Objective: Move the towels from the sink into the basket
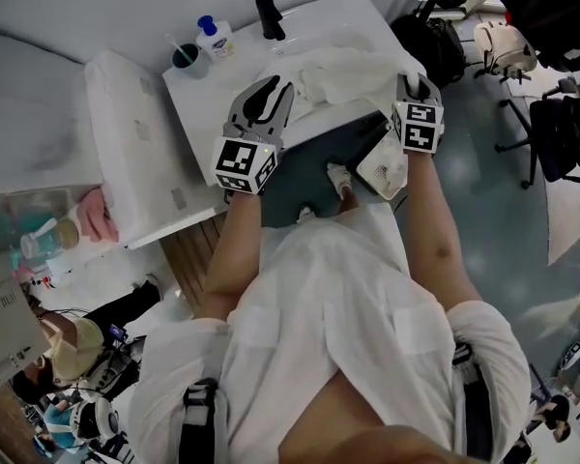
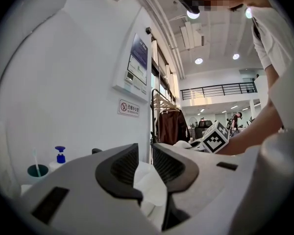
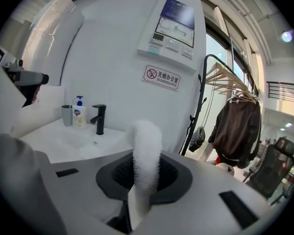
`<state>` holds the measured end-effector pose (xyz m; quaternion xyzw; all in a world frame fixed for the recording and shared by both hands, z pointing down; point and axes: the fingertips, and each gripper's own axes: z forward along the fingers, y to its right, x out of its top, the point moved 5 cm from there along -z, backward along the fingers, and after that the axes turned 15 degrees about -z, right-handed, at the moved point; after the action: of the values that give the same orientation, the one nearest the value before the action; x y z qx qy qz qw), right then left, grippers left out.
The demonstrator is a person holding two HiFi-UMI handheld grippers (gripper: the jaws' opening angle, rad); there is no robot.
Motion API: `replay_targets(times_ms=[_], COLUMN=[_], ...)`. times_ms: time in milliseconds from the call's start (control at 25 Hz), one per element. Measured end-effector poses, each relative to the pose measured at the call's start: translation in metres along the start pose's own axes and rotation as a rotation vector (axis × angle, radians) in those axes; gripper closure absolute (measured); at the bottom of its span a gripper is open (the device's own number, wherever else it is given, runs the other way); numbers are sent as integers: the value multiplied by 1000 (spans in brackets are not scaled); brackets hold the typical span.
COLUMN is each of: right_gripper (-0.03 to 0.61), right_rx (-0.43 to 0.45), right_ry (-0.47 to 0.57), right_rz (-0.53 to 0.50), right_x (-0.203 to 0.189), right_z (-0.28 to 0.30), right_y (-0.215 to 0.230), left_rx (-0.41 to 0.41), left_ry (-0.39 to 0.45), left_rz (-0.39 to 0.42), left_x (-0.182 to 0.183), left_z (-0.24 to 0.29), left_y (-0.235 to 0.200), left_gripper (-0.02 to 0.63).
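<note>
Your left gripper (image 1: 271,90) and right gripper (image 1: 418,82) each pinch the white towel (image 1: 343,73), stretched between them over the sink counter (image 1: 198,104) near its front edge. The basket (image 1: 380,169) sits below your right gripper, open floor beside it.

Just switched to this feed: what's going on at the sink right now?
A person is working with a gripper in each hand. The left gripper and the right gripper are each shut on a white towel, which seems to be one towel stretched between them above the sink. The basket sits on the floor by the person's feet, and the towel is not in it yet.
</note>
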<state>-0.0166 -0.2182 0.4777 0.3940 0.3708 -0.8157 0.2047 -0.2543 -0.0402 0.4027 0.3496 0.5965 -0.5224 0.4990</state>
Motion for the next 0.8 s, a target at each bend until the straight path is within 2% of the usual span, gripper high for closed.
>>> replay_targets(times_ms=[360,560,800], right_gripper=[512,512,512], right_rx=[-82,-94,-86], right_ry=[6,12,18], right_rz=[34,50,68], right_x=[-19,-35,-63], right_z=[-40,-53,-74], right_y=[35,56,86], left_rx=[-39,-50,-100], left_ry=[17,10,-13], left_rz=[11,14,18], left_x=[2,-2,-13], left_z=[2,22,60], left_y=[27,47,94], left_gripper=[530,529,529])
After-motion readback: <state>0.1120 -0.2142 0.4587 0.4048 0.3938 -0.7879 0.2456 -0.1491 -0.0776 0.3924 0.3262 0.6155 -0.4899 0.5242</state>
